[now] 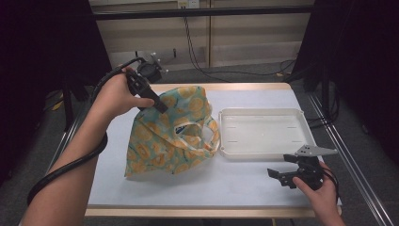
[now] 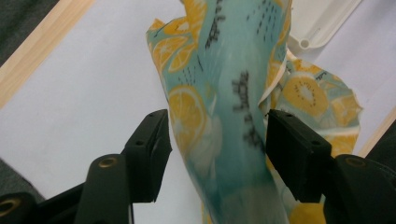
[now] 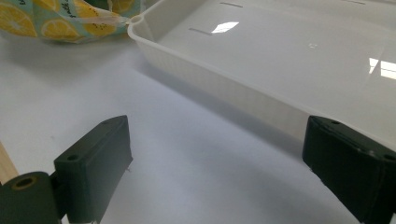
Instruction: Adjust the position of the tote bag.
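Your left claw [image 1: 160, 106] sits at the far upper edge of the lemon-print bag [image 1: 171, 136], which spreads from the claw toward you across the white counter [image 1: 235, 181]. In the left gripper view a raised fold of the bag [image 2: 224, 116] stands between the two jaws. The jaws are apart. The fold lies close against the right jaw, while a gap of bare counter shows between the fabric and the left jaw, so the pads do not clamp the cloth. Whether the right pad touches the fabric cannot be told.

Your left hand [image 1: 115, 96] wraps the gripper body from the left, forearm stretched forward over the counter's left side, and the claw points down and to the right into the bag. Its cable loops back along your forearm.

Your right claw [image 1: 282, 176] rests low near the counter's near right corner, just on your side of the white tray [image 1: 263, 113], well apart from the bag. Its jaws stand wide apart with nothing between them; in the right gripper view bare counter lies between them, the tray wall [image 3: 224, 88] runs just beyond, and a bag handle [image 3: 100, 18] touches the tray's corner. Your right hand [image 1: 320, 195] grips the body from below, claw aimed leftward.
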The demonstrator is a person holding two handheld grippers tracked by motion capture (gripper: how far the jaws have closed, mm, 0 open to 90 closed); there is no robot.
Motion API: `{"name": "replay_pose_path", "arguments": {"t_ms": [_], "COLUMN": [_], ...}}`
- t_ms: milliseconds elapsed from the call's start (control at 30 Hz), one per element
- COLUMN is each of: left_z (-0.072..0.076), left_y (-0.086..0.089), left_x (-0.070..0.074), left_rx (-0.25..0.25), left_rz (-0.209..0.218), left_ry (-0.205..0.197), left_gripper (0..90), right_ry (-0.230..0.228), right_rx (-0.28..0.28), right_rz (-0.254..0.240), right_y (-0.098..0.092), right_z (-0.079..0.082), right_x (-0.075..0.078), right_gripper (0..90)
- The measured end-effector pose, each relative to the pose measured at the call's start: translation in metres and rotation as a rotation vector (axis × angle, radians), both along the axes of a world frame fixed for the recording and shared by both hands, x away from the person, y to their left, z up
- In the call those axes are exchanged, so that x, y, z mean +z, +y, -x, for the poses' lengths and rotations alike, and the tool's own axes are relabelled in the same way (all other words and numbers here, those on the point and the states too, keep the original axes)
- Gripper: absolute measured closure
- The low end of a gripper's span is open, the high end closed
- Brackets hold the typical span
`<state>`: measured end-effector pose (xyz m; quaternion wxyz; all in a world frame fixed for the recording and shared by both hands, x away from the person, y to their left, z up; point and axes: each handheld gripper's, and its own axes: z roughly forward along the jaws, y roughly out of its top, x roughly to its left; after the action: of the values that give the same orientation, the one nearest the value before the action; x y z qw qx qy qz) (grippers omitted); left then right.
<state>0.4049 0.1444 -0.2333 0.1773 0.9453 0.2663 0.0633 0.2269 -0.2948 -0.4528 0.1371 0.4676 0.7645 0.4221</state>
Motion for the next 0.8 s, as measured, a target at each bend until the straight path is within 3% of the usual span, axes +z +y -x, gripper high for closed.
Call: {"name": "replay_pose_path", "arguments": {"t_ms": [167, 467, 567, 667, 800], "left_z": [0.01, 0.027, 0.031, 0.032, 0.03], "left_y": [0.009, 0.022, 0.026, 0.028, 0.029], "left_x": [0.005, 0.005, 0.005, 0.004, 0.0], "left_rx": [0.032, 0.028, 0.021, 0.006, 0.019], "left_rz": [0.034, 0.019, 0.009, -0.01, 0.009], "left_ry": [0.006, 0.004, 0.016, 0.005, 0.015], "left_gripper": [35.1, 37.6, 45.9, 65.5, 70.5], "right_ry": [0.0, -0.031, -0.055, -0.061, -0.068], "right_rx": [0.013, 0.083, 0.107, 0.136, 0.153], "right_rz": [0.0, 0.04, 0.048, 0.044, 0.042], "right_y": [0.005, 0.023, 0.029, 0.034, 0.04], "right_z": [-0.003, -0.012, -0.017, -0.023, -0.033], "right_x": [0.001, 0.017, 0.025, 0.033, 0.041], "right_gripper": [8.1, 8.4, 8.4, 7.9, 7.7]}}
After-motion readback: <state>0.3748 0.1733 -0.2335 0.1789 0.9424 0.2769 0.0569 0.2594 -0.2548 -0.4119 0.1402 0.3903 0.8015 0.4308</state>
